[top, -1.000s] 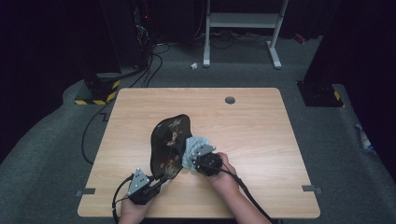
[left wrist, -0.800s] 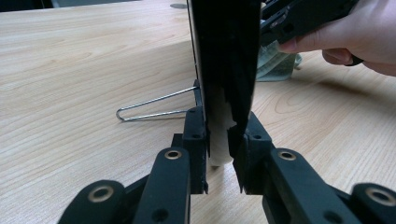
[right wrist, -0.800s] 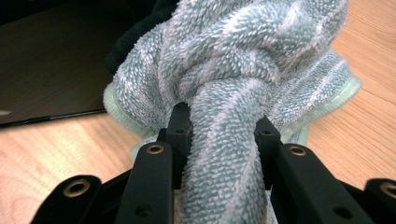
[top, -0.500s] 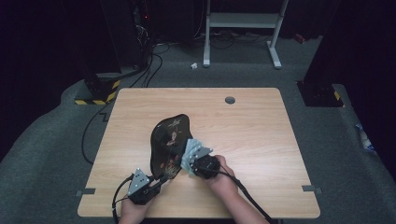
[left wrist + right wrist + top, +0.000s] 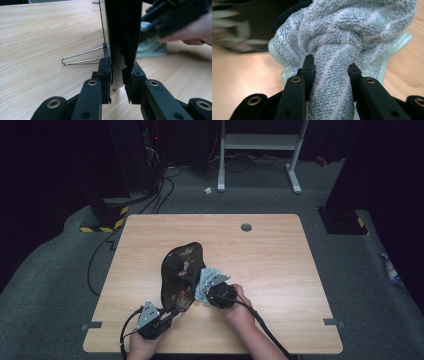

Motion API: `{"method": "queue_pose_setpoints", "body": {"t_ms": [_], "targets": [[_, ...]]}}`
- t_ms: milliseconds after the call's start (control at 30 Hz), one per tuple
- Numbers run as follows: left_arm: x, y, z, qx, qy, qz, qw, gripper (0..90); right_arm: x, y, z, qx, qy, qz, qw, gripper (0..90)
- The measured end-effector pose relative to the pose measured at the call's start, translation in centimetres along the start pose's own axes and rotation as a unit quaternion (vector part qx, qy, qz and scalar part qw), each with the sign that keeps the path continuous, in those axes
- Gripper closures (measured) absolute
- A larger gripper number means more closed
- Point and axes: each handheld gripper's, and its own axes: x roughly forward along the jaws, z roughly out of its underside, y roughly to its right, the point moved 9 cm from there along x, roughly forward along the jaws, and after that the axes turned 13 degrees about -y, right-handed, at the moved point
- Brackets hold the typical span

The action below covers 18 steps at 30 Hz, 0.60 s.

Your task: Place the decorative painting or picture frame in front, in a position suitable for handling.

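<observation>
Between black jaws, twisted fluffy terry cloth (image 5: 332,82) beside glossy tray (image 5: 181,275).

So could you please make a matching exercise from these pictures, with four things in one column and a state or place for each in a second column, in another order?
Things:
1. black plate
2. cloth
3. wire stand
4. round grommet

States or places:
A. pale green-grey, bunched between the jaws of the right gripper
B. lying on the table behind the plate
C. set in the table top near its far edge
D. held on edge, its rim between the jaws of the left gripper

Pairs: 1-D, 2-A, 3-B, 4-C
</observation>
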Motion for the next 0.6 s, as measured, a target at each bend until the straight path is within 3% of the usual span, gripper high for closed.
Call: {"method": "queue_pose_setpoints", "body": {"t_ms": [100,200,333,467,600], "targets": [[0.0,0.0,0.0,0.0,0.0,0.001,1.0,76.3,0.3,1.6,-0.2,0.028,0.0,0.007,0.9996,68.7],[0.0,0.0,0.0,0.001,-0.001,0.001,1.0,76.1,0.2,1.1,-0.3,0.022,-0.004,0.018,0.9996,68.6],[0.0,0.0,0.0,0.0,-0.002,-0.001,1.0,75.9,-0.2,-1.4,-0.2,-0.015,-0.007,0.016,0.9997,68.5],[0.0,-0.1,0.0,-0.002,-0.001,-0.002,1.0,76.0,-0.7,-4.8,0.2,-0.044,0.0,-0.002,0.999,68.5],[0.0,-0.1,0.0,-0.002,-0.001,-0.004,1.0,76.1,-1.2,-7.4,0.7,-0.068,0.005,-0.022,0.9974,68.3]]}}
